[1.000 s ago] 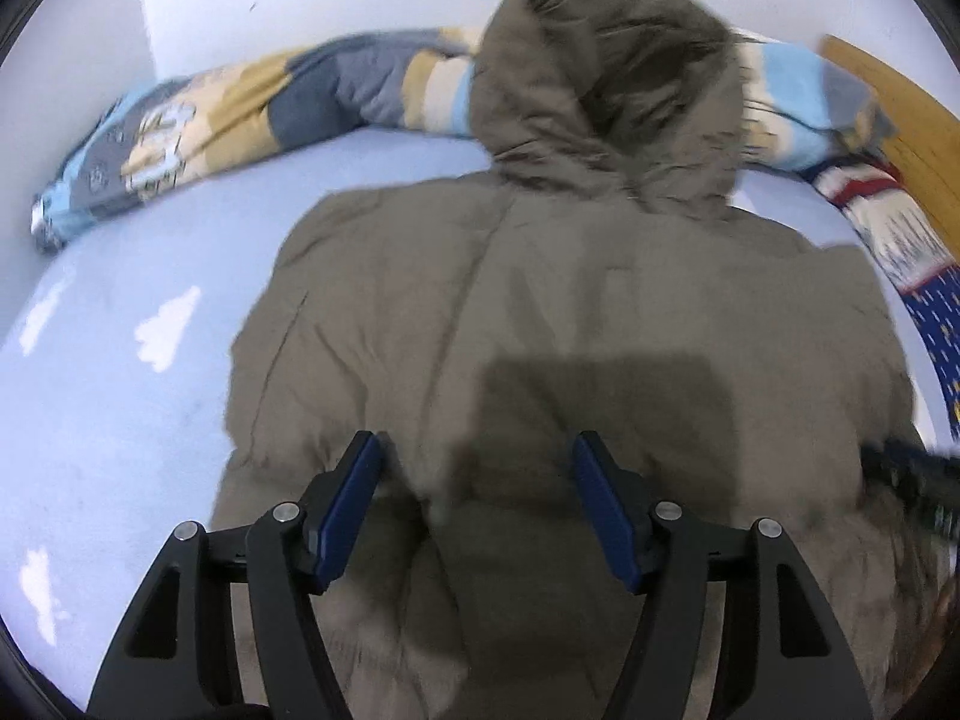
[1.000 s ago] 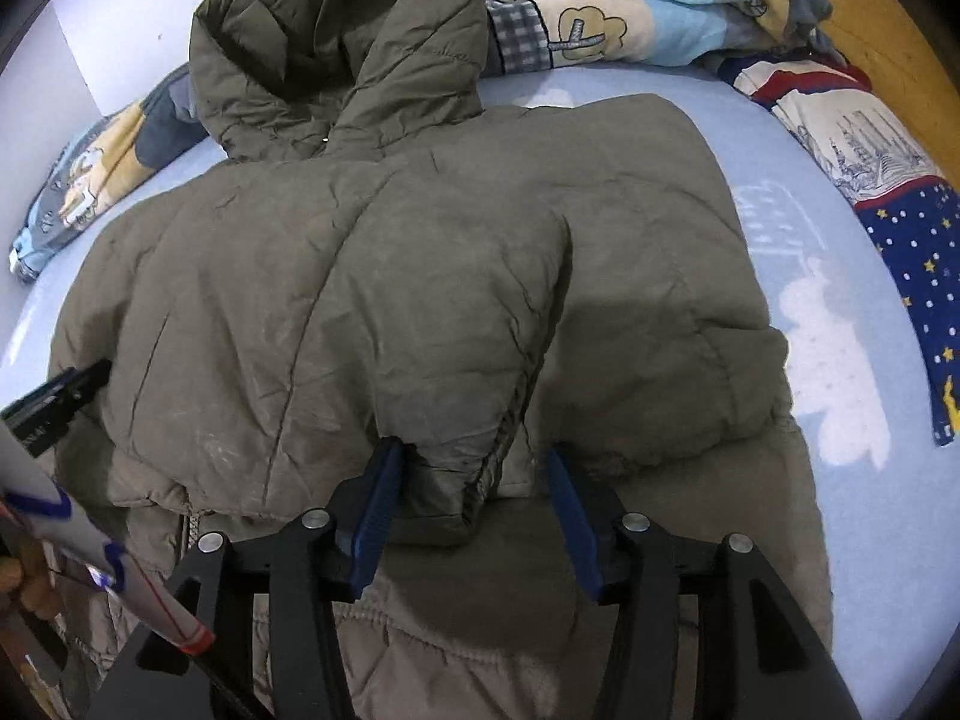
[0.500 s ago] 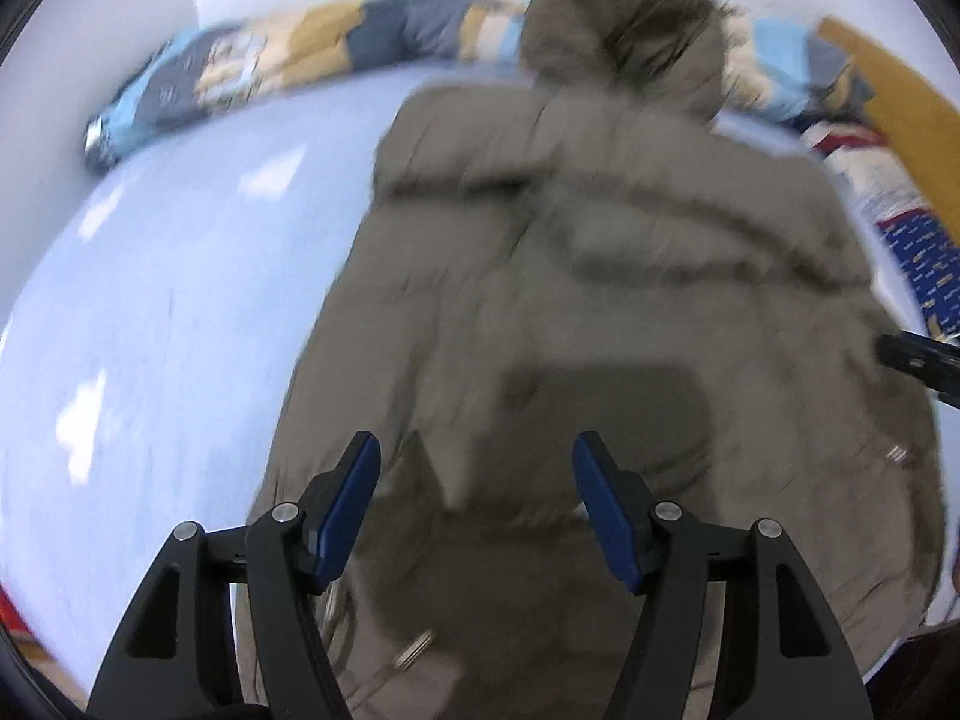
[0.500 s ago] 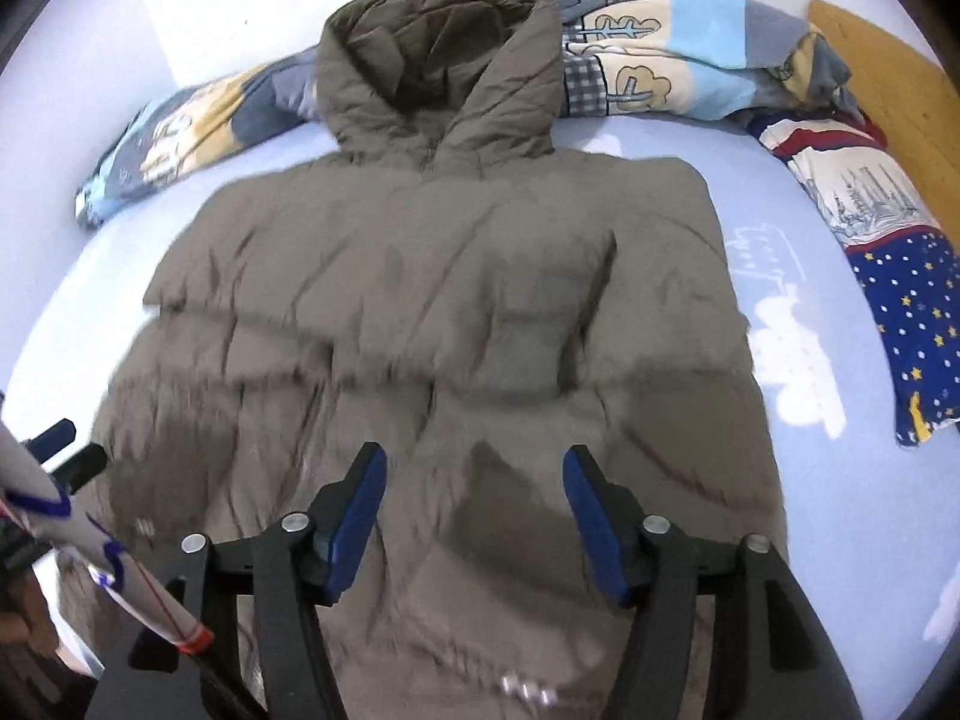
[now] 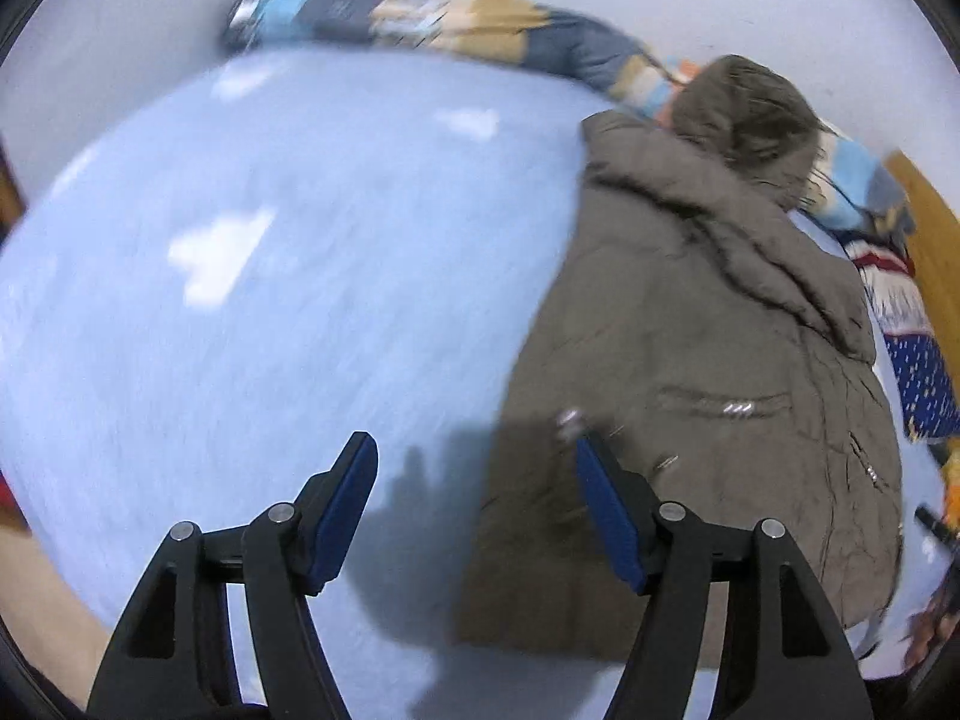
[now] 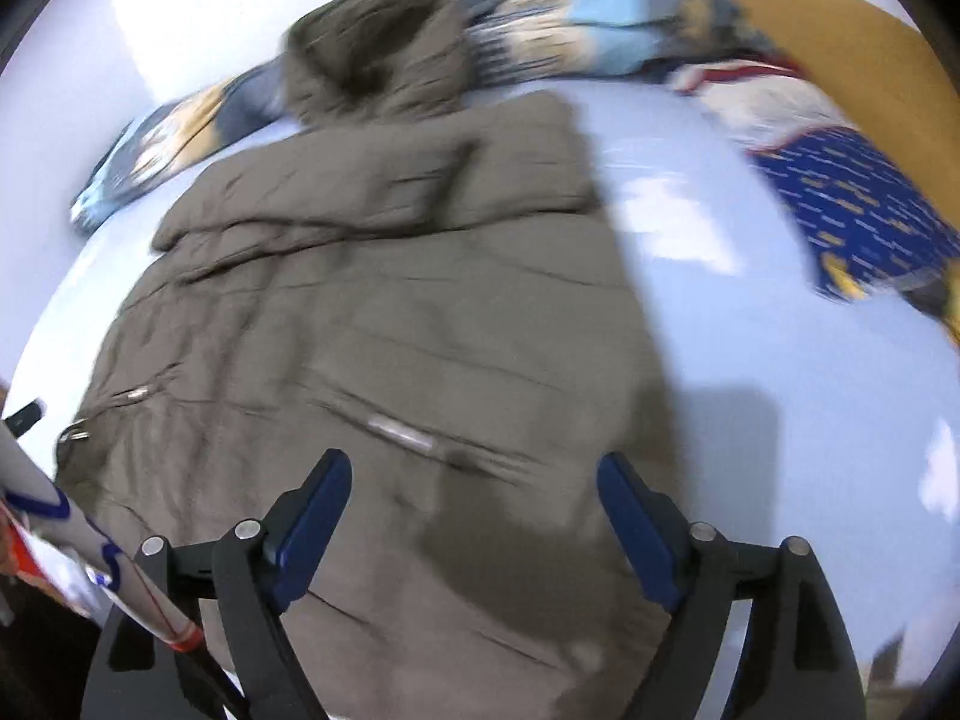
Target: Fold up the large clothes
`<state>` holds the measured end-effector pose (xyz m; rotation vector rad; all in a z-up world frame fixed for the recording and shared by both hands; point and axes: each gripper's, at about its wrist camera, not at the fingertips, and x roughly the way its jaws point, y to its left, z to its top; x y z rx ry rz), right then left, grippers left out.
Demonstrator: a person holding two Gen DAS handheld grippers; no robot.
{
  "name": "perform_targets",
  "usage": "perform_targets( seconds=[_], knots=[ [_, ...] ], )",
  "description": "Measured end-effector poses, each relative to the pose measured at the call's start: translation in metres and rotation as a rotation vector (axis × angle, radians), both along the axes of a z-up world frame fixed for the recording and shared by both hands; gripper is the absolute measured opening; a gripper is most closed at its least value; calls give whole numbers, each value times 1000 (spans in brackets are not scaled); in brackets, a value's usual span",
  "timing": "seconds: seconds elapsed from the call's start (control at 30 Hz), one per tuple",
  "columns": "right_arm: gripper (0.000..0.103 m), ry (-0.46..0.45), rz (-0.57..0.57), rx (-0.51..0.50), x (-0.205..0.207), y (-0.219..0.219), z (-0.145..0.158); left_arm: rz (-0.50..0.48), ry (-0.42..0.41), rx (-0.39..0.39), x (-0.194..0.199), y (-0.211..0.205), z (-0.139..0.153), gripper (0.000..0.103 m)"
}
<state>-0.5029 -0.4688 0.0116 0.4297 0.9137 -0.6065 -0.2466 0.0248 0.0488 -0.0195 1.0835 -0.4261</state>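
1. Far left first: my left gripper (image 5: 474, 504) has its fingers parted about halfway, with nothing between them. Under them it's mostly bare light-blue bed sheet (image 5: 270, 312), and the right fingertip sits over the coat's left edge without touching it.

2. The thing I'm folding is the big olive-brown hooded puffer coat (image 6: 384, 324). It's lying flat on the bed, hood (image 6: 378, 54) up against the rolled patterned blanket (image 5: 456, 24) by the wall, hem toward me. In the left wrist view it's off to the right side of the frame.

3. What looks done, going by how it lies: both sleeves seem tucked in across the chest. There's a thick band of fabric lying over the upper body, so the coat is one long rectangle-ish slab. Pocket zip (image 6: 402, 432) is facing up. Both views are pretty smeared, so I can't swear how neat the sleeve folds are.

4. My right gripper (image 6: 474, 510) hovers over the lower right part of the coat. Its fingers have just been opening and now stand wide, with nothing pinched, only coat fabric underneath.

5. What's left, I reckon: the lengthwise fold. Hem up toward the hood, or hood down first, maybe twice since it's so puffy. So about halfway, with neither gripper holding anything.

6. Far right there's a navy starry quilt (image 6: 864, 210) and the wooden bed frame (image 6: 840, 48), both well clear of the coat.
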Motion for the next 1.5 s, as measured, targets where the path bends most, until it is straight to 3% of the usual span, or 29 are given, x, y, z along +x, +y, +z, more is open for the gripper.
perform_targets(
  seconds=[0.13, 0.23, 0.3, 0.37, 0.4, 0.43, 0.5, 0.6, 0.73, 0.87, 0.93, 1.0, 1.1, 1.17, 1.23, 1.3, 1.4, 1.5],
  knots=[
    [88, -13, -143, 124, -59, -27, -28, -33, 109, -96, -3, 7, -18, 68],
    [88, -39, -205, 242, -77, -38, -45, -102, 182, -183, -15, -12, -26, 68],
    [88, -77, -202, 359, -73, -40, -61, -138, 164, -135, -24, -31, -30, 67],
    [88, -103, -189, 437, -66, -37, -73, -144, 142, -47, -30, -40, -36, 56],
    [83, -109, -186, 442, -65, -35, -75, -143, 147, -47, -31, -41, -37, 51],
    [54, -117, -176, 434, -63, -34, -76, -145, 145, -49, -33, -41, -37, 46],
    [31, -126, -170, 420, -66, -33, -69, -181, 129, -48, -42, -44, -32, 38],
    [23, -108, -185, 353, -71, -31, -58, -238, 136, -56, -63, -55, -33, 38],
    [23, -71, -246, 288, -78, -36, -53, -278, 117, -26, -76, -61, -34, 38],
    [27, -50, -265, 262, -72, -37, -46, -200, -32, 17, -65, -47, -6, 46],
    [59, -4, -306, 158, -69, -32, -36, -154, -178, 61, -68, -36, 17, 46],
    [73, 30, -312, 19, -65, -22, -20, -162, -247, 62, -72, -41, 34, 47],
    [73, 48, -289, -142, -53, -3, 0, -188, -302, 37, -75, -60, 54, 56],
    [73, 20, -241, -214, -40, 13, 10, -220, -331, 42, -82, -74, 60, 56],
    [73, 14, -142, -220, -19, 30, 8, -257, -351, 50, -86, -99, 66, 57],
    [74, 17, -56, -159, -3, 42, -4, -265, -381, 66, -94, -120, 69, 57],
    [73, 70, 22, -79, 19, 54, -28, -282, -431, 79, -105, -139, 78, 59],
    [73, 128, 68, -95, 30, 67, -39, -293, -463, 61, -112, -150, 90, 61]
  ],
)
